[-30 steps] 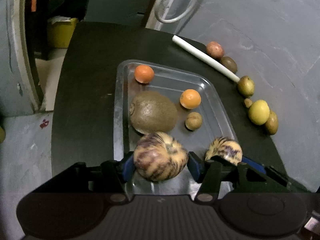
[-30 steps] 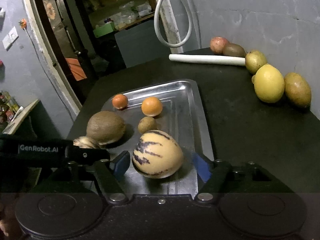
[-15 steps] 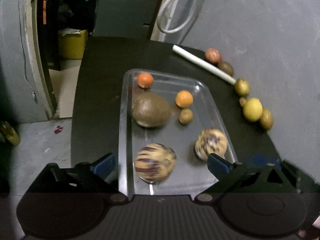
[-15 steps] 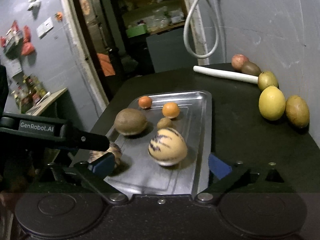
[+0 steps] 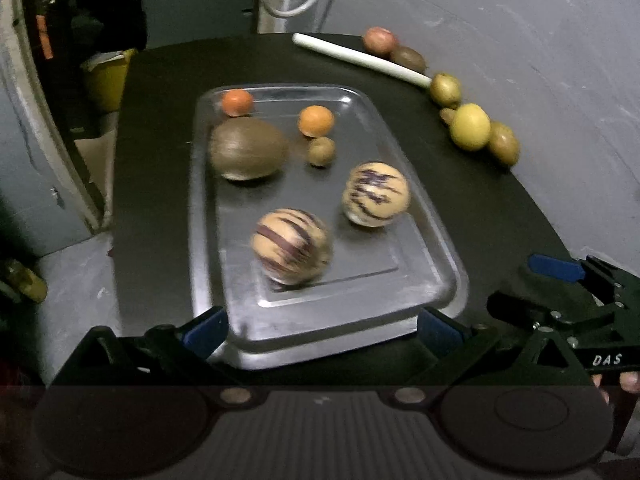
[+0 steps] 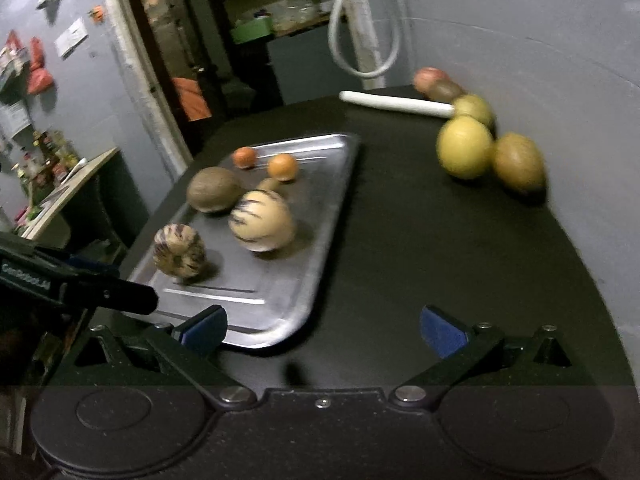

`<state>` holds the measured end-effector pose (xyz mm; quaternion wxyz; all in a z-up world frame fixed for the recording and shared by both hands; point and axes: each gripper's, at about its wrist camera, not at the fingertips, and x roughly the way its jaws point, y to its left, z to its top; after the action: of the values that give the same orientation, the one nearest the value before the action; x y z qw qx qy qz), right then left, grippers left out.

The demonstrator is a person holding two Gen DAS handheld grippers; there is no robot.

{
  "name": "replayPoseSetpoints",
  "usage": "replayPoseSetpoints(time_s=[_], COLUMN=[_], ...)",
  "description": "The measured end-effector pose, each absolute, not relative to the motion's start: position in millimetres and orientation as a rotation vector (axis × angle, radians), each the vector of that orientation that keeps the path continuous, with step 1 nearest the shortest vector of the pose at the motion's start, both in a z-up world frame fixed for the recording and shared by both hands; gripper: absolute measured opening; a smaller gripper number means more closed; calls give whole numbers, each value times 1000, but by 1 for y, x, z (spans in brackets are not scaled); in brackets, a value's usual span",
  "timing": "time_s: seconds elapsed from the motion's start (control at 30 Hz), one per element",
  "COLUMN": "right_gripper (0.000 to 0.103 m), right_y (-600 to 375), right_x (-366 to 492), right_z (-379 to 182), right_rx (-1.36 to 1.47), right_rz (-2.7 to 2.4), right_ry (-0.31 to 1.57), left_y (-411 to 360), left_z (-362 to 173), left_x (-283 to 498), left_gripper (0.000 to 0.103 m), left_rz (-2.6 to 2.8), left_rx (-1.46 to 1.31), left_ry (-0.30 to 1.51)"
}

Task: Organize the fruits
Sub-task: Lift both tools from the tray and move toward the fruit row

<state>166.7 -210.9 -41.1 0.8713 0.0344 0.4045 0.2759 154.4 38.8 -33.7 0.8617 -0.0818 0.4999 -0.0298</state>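
A metal tray (image 5: 436,264) on a black table holds two striped cream melons (image 5: 292,250) (image 5: 376,194), a big brown fruit (image 5: 248,154), two orange fruits (image 5: 316,120) (image 5: 237,102) and a small brown fruit (image 5: 321,151). My left gripper (image 5: 320,330) is open and empty at the tray's near edge. My right gripper (image 6: 322,330) is open and empty, just right of the tray (image 6: 320,216). The striped melons (image 6: 262,220) (image 6: 180,252) lie apart from both grippers.
Along the grey wall lie a yellow fruit (image 6: 464,146), brown and green fruits (image 6: 518,162) and a white tube (image 6: 396,102). The black table (image 6: 440,240) ends at a rounded edge; a doorway and shelves stand to the left.
My left gripper opened and let go of a striped melon on the tray. Both grippers have pulled back from the tray; the right one has swung rightward.
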Motion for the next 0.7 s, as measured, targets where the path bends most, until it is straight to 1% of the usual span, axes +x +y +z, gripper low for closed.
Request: replayPoseSetpoints(time_s=[0.4,0.7], right_gripper=[102,102], right_y=[-261,-277], right_x=[178,200], right_z=[-51,-49], right_rx=[139,273], right_rz=[295,104], right_ry=[842,740], left_y=[-25,-52], left_z=[-33,-22], left_x=[197,277], left_gripper=[102,102], left_rz=[-213,-287], left_rx=[-62,30], left_ry=[1068,1009])
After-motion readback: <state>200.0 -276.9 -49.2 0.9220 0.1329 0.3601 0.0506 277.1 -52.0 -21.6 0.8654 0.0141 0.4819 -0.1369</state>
